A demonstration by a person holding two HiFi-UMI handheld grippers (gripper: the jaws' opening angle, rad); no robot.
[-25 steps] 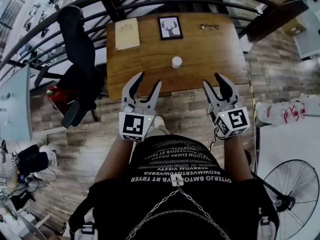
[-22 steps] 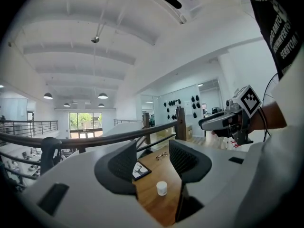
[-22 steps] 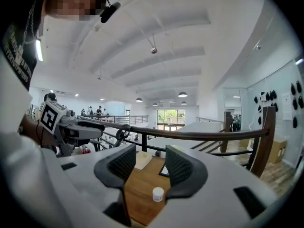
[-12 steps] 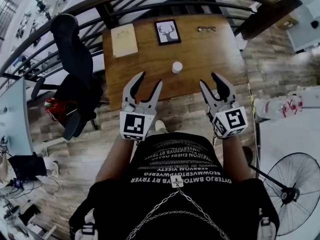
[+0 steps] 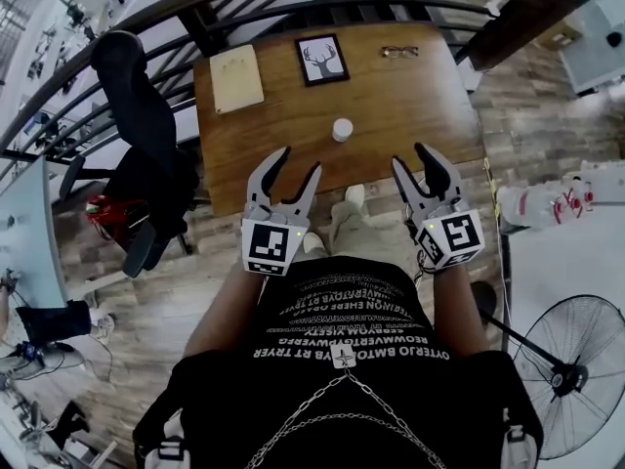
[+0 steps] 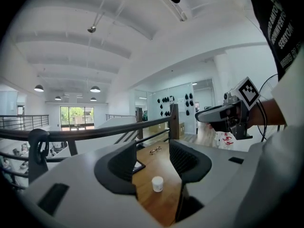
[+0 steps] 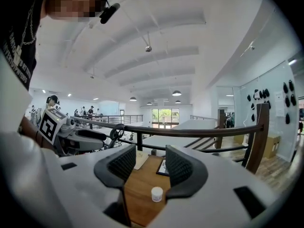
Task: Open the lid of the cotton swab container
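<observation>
The little white cotton swab container (image 5: 342, 129) stands alone on the wooden table (image 5: 420, 96), just above the centre of the head view, and it looks closed from here. Both claws hover short of it at mid-frame, the left gripper (image 5: 298, 161) and the right gripper (image 5: 412, 159) each spread wide and empty. I'd say one should come in low and clamp the body steady while the other takes only the lid, squarely, so the light tub doesn't tip or skid.
</observation>
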